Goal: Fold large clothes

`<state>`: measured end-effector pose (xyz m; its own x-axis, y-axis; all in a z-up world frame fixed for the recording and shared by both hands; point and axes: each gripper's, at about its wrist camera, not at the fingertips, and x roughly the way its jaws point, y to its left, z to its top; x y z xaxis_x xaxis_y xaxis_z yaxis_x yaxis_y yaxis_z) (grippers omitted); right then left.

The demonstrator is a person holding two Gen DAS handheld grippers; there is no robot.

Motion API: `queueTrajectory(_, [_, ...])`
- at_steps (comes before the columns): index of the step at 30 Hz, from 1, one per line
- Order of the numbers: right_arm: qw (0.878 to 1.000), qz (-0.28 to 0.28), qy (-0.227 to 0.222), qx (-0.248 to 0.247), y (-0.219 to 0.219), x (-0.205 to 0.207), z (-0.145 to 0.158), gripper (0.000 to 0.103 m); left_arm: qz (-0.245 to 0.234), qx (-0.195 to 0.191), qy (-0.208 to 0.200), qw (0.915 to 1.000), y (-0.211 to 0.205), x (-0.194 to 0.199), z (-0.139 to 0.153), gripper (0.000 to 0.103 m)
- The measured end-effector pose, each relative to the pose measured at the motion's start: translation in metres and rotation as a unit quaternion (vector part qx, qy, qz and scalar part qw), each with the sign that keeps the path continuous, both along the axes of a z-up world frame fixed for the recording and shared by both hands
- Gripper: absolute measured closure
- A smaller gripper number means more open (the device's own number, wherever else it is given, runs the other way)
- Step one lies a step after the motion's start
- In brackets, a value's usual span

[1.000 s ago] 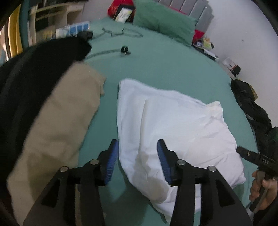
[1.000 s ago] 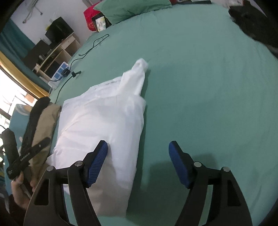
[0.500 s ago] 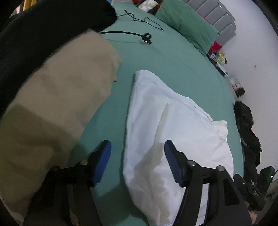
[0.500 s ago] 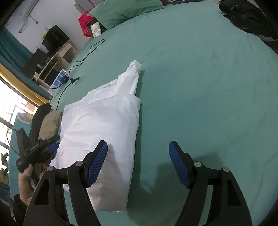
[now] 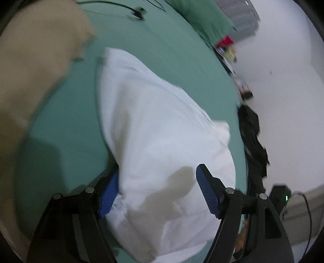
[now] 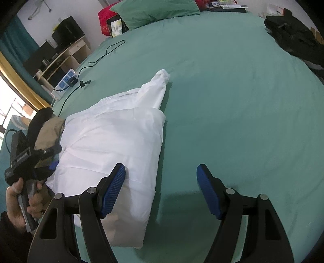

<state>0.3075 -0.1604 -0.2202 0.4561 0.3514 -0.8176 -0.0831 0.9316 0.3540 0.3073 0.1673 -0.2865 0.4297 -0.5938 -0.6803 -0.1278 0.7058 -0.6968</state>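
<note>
A folded white garment (image 5: 162,131) lies on the green bed sheet (image 5: 66,125). My left gripper (image 5: 158,192) is low over its near end and the cloth bulges up between the two fingers. Its jaws are opening; the left pad sits at the cloth's edge and the right pad stands clear of it. In the right wrist view the white garment (image 6: 113,141) has a narrow piece (image 6: 158,89) sticking out at the far end. My right gripper (image 6: 161,191) is open above the sheet at the garment's right edge, nothing gripped. A hand (image 6: 18,194) holds the left gripper (image 6: 30,153) at the garment's left end.
A tan garment (image 5: 34,70) and a black one lie left of the white garment. More black clothing (image 6: 293,34) lies at the bed's far right. A green pillow (image 6: 154,10), a black cable (image 6: 97,58) and a power strip (image 6: 64,81) are at the far side.
My left gripper has dropped and tilted toward the white garment, its jaws spreading wider until they straddle the near end. The right gripper has stayed where it was, open.
</note>
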Motion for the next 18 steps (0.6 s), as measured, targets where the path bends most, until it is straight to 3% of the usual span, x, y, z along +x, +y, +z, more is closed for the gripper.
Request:
queueTrajectory(3, [1.000, -0.003, 0.003, 0.000, -0.001, 0.000, -0.001, 0.030, -0.047, -0.053, 0.008, 0.9974, -0.022, 0.000, -0.007, 0.027])
queueTrajectory(4, [1.000, -0.003, 0.005, 0.000, -0.001, 0.000, -0.001, 0.030, -0.057, -0.053, 0.006, 0.9969, -0.027, 0.000, -0.007, 0.027])
queueTrajectory(9, [1.000, 0.001, 0.009, 0.001, 0.000, 0.001, -0.001, 0.030, -0.078, -0.009, -0.004, 0.9969, -0.037, -0.006, 0.004, 0.027])
queueTrajectory(12, [1.000, 0.008, 0.006, -0.004, 0.001, 0.002, 0.001, 0.030, -0.049, 0.098, -0.032, 0.9935, -0.027, -0.014, 0.025, 0.027])
queueTrajectory(14, [1.000, 0.011, 0.003, -0.002, 0.001, 0.003, 0.003, 0.030, -0.030, 0.135, -0.041, 0.9896, -0.019, -0.013, 0.030, 0.027])
queueTrajectory(18, [1.000, 0.014, -0.004, 0.012, 0.000, 0.006, 0.006, 0.030, -0.005, 0.116, -0.004, 0.9932, -0.004, -0.001, 0.007, 0.024])
